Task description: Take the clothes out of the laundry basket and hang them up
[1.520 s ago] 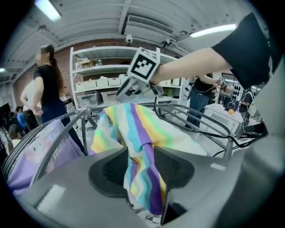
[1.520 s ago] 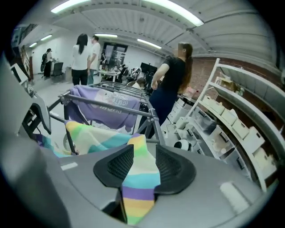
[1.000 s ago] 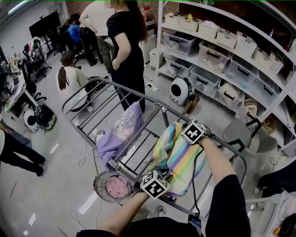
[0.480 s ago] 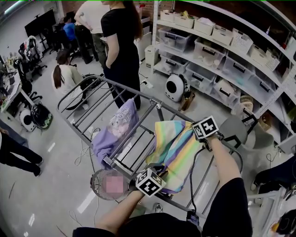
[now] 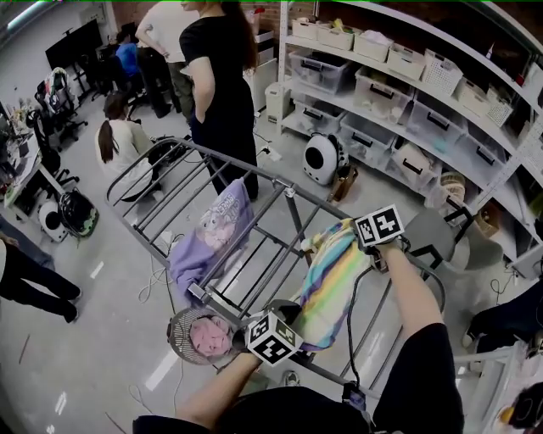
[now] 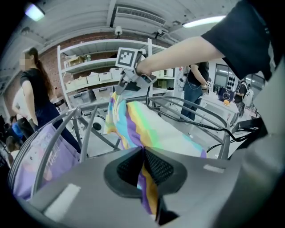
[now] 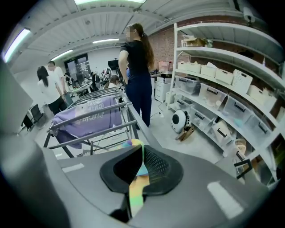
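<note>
Midway, the left gripper [image 6: 143, 153], jaws just closed on the near hem, and the right gripper [image 7: 142, 156] both pinch the rainbow towel [image 5: 327, 280] over the drying rack [image 5: 254, 176]; pulling apart evenly should flatten it.

Bright, even overhead strip lighting [image 7: 109, 1], soft shadows, heavy fisheye bending with dark vignetted corners, blurred foreground.

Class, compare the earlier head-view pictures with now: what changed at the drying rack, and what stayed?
The left claw has just been closing and is now shut on the striped cloth. The right claw, shut on its far end, moved up-right in the head view, pulling the cloth from spread out into a narrower band. The purple garment stays on the rack.
</note>
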`<state>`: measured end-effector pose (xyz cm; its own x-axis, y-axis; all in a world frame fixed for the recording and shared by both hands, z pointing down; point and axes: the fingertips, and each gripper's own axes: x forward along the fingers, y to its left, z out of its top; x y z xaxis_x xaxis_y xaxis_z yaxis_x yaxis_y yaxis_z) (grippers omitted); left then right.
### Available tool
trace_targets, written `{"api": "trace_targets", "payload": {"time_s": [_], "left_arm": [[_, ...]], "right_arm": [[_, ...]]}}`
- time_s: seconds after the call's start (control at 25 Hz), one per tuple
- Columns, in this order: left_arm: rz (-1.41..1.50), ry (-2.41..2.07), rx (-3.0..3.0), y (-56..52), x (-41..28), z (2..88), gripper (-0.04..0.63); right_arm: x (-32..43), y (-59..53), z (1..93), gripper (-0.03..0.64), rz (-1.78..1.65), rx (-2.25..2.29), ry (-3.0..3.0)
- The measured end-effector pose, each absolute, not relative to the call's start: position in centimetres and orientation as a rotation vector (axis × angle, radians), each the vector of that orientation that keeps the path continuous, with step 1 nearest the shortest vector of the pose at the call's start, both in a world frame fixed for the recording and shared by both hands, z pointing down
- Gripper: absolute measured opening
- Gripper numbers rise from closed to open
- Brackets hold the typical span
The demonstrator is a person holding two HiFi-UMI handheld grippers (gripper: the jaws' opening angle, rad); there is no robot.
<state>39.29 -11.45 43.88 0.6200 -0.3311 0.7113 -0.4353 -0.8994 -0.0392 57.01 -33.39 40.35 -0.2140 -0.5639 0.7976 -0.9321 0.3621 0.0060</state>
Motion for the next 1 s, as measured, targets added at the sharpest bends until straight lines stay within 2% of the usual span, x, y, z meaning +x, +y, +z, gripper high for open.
{"api": "trace_targets", "payload": {"time_s": [0.4, 0.48, 0.56, 0.8, 1.0], "left_arm": [[1.186, -0.704, 2.677, -10.0, 38.3, 43.3, 0.017], [1.186, -0.722, 2.673, -10.0, 38.1, 43.4, 0.017], [1.194, -0.737, 2.671, -10.0, 37.9, 43.5, 0.017], [1.165, -0.731, 2.683, -9.5, 37.3, 43.3, 0.025], [1.143, -0.763, 2.669, -8.9, 36.1, 42.7, 0.127]], "right_arm": [[51.9, -37.4, 42.1, 0.026, 0.599, 1.286, -1.865], [51.8, -37.7, 42.2, 0.056, 0.577, 1.305, -1.862], [51.6, -37.7, 42.1, 0.119, 0.569, 1.314, -1.883], [52.6, -35.5, 40.8, 0.127, 0.595, 1.327, -1.950], [54.6, -31.9, 38.2, 0.129, 0.604, 1.353, -2.049]]}}
